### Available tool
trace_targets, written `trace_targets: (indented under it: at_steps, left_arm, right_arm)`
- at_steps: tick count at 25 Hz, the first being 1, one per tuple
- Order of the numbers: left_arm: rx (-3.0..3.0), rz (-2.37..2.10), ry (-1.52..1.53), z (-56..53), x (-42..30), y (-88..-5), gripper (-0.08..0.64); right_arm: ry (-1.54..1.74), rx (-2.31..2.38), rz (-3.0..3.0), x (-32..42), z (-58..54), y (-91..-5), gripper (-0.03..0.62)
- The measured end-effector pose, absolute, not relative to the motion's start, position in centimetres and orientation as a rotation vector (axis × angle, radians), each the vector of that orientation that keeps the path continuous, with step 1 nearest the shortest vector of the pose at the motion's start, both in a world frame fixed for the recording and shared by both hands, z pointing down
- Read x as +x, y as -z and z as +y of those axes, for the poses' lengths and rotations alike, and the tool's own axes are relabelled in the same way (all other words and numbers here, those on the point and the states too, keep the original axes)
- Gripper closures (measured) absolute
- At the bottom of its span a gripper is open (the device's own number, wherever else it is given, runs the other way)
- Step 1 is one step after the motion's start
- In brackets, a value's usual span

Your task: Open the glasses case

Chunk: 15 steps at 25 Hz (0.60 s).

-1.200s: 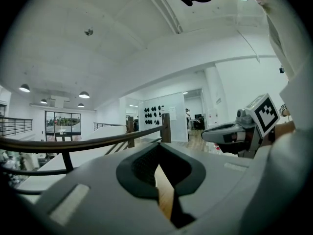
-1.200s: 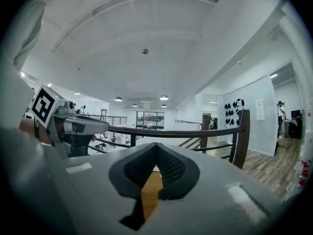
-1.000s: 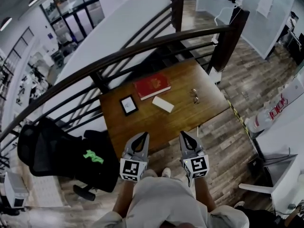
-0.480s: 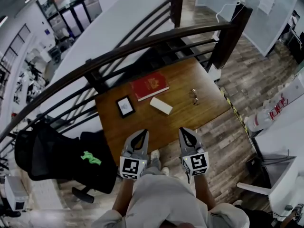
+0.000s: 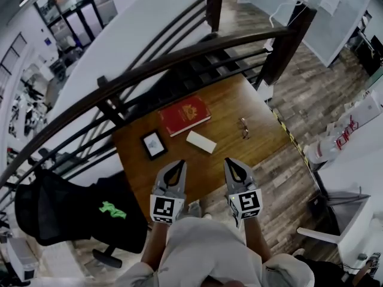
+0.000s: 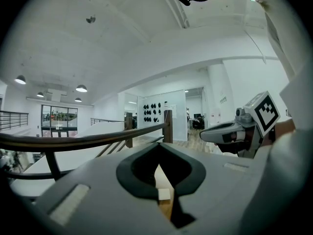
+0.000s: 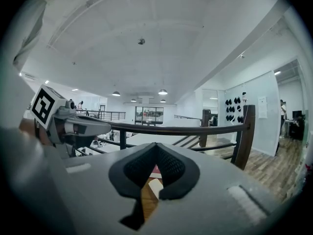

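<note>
Jaws of the left gripper (image 5: pixel 178 164) and right gripper (image 5: pixel 230 162) are held together, empty. White glasses case (image 5: pixel 201 142) is seen on the wooden table (image 5: pixel 239 100), beside a red book (image 5: pixel 185 115) whose gold print cannot be read.

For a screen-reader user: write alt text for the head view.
The left gripper and right gripper, both shut and empty, point at a wooden table by a railing. On it lie a white glasses case, a red book, a tablet and glasses.
</note>
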<state>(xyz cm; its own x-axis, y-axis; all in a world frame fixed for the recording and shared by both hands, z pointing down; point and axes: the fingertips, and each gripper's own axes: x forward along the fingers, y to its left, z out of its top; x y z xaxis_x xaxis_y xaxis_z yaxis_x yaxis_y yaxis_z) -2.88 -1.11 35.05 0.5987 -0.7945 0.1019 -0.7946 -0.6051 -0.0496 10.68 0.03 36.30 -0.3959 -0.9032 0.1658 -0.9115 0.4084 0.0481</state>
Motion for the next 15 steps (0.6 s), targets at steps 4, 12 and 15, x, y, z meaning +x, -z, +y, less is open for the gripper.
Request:
trace_targets:
  at_steps: [4, 12, 15]
  left_arm:
    - [2.801, -1.366, -0.163, -3.7, -3.2, -35.6, 0.540]
    - [2.785, -1.270, -0.147, -7.1, -3.6, -37.6, 0.540]
    - [2.777, -1.244, -0.144, -8.0, -3.6, -38.3, 0.540]
  right_arm:
    - [-0.086, 1.634, -2.459, 10.4, -2.2, -36.8, 0.589]
    - [-0.112, 1.636, -2.392, 9.0, -5.1, -38.0, 0.589]
    - [-0.124, 1.630, -2.371, 8.5, -5.8, -38.7, 0.589]
